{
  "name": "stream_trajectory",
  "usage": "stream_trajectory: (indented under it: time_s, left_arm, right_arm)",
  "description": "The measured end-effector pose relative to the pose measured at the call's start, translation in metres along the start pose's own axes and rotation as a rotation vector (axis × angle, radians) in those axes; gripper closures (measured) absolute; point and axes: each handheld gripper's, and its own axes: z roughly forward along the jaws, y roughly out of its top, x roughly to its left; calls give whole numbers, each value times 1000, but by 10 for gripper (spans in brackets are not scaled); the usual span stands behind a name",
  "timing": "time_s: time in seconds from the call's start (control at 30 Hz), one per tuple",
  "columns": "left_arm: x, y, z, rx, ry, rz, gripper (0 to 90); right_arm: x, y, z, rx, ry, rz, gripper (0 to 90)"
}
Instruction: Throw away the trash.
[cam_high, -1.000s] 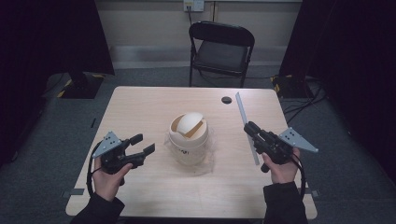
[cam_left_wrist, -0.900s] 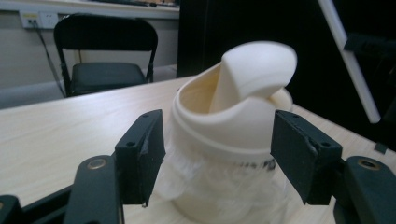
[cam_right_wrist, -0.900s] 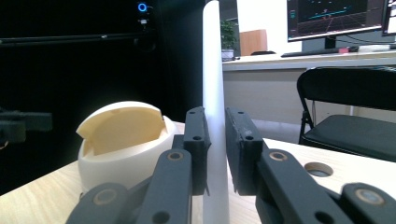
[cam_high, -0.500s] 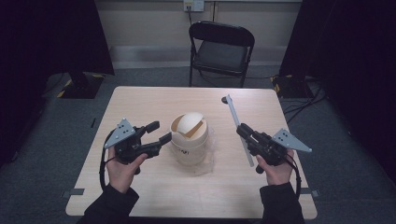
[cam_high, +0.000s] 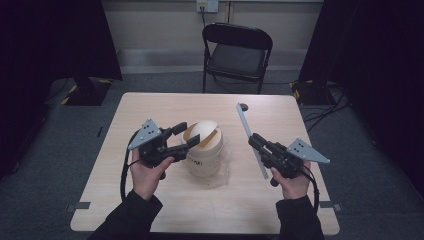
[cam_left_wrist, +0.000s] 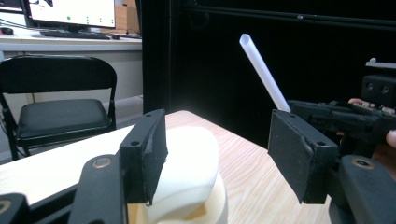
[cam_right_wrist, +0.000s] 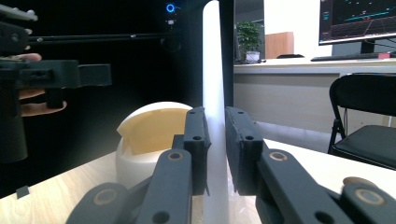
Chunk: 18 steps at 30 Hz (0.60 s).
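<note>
1. The left gripper (cam_high: 186, 135) angles toward two o'clock, jaws spread wide on either side of the cream lidded container (cam_high: 204, 148) at table centre.
2. The right gripper (cam_high: 255, 141) points toward ten o'clock, jaws clamped on a long white straw (cam_high: 249, 136) that extends toward eleven o'clock.

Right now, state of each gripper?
Left gripper: open, jaws either side of the cup lid.
Right gripper: shut on the white straw.
</note>
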Motion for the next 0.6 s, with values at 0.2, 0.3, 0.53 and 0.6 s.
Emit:
stream_trajectory:
  time_s: [0.2,0.3,0.53,0.6]
  left_arm:
    - [-9,4,15,-15,-23,-7,382]
    - [-12,6,22,-21,-33,-12,391]
    - [-20,8,34,-36,-51,-25,413]
    - [-23,9,39,-36,-58,-29,416]
  right_arm:
    - [3,0,2,-3,19,-4,800]
    - [5,0,2,-2,28,-3,800]
    - [7,0,3,-5,38,-7,800]
    - [7,0,4,-4,40,-7,800]
